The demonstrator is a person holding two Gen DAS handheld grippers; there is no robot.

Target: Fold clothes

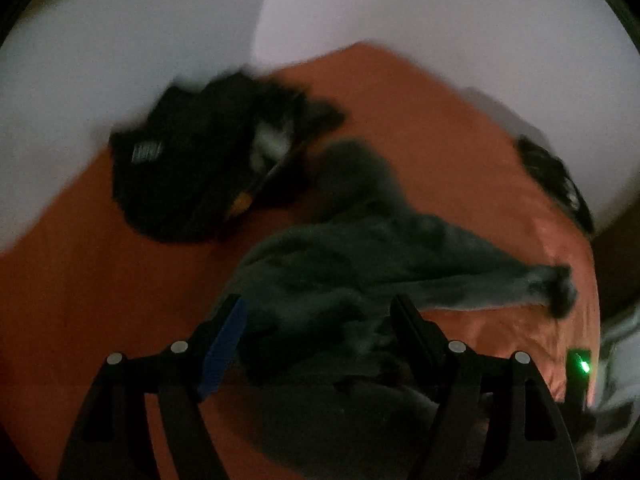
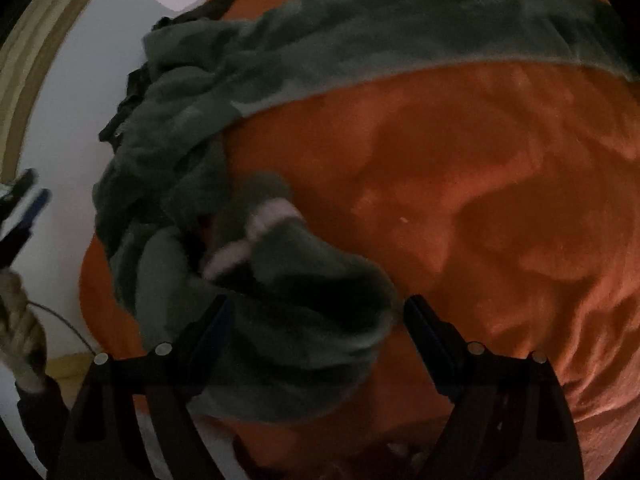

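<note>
Lying crumpled on the orange bed [image 2: 500,200], the green garment [image 2: 208,128] bunches just ahead of the wide right tool [image 2: 316,306], one long strip running off forward-right; the left tool [image 1: 318,306], also wide, hovers over it.

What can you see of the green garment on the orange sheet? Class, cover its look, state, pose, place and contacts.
The green garment looks like soft, fleecy cloth in dull grey-green, with a pale lining showing at one opening. It lies unfolded and crumpled on the orange sheet, one long part stretched flat, the rest bunched. Black clothes lie apart beside it. Both the left gripper and right gripper are open over it, not gripping.
</note>
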